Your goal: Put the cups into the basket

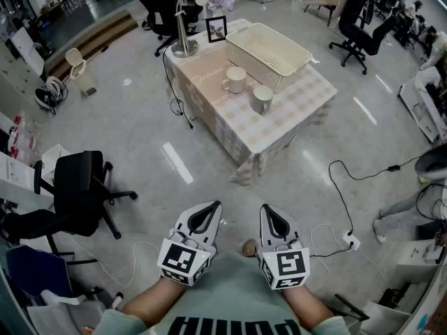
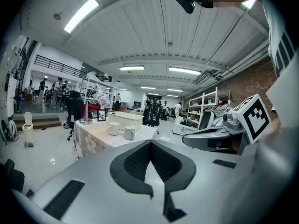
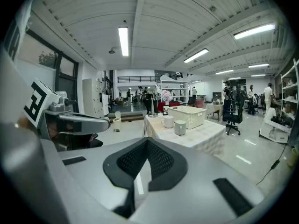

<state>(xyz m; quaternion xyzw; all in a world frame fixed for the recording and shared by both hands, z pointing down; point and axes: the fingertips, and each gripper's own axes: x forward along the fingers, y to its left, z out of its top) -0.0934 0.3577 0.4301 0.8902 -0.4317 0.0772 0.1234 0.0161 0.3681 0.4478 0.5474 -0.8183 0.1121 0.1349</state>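
Whereas head view shows cups (image 1: pixel 236 79) (image 1: pixel 262 98) outside basket (image 1: pixel 251 58), gripper views confirm hand-held grippers (image 2: pixel 150 142) (image 3: pixel 147 140) closed, empty.

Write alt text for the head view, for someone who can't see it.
From above, a person holds the left gripper and right gripper, both shut and empty, low in the frame, well short of a cloth-covered table. On it stand two cups beside an empty cream basket, with a lamp and picture frame nearby.
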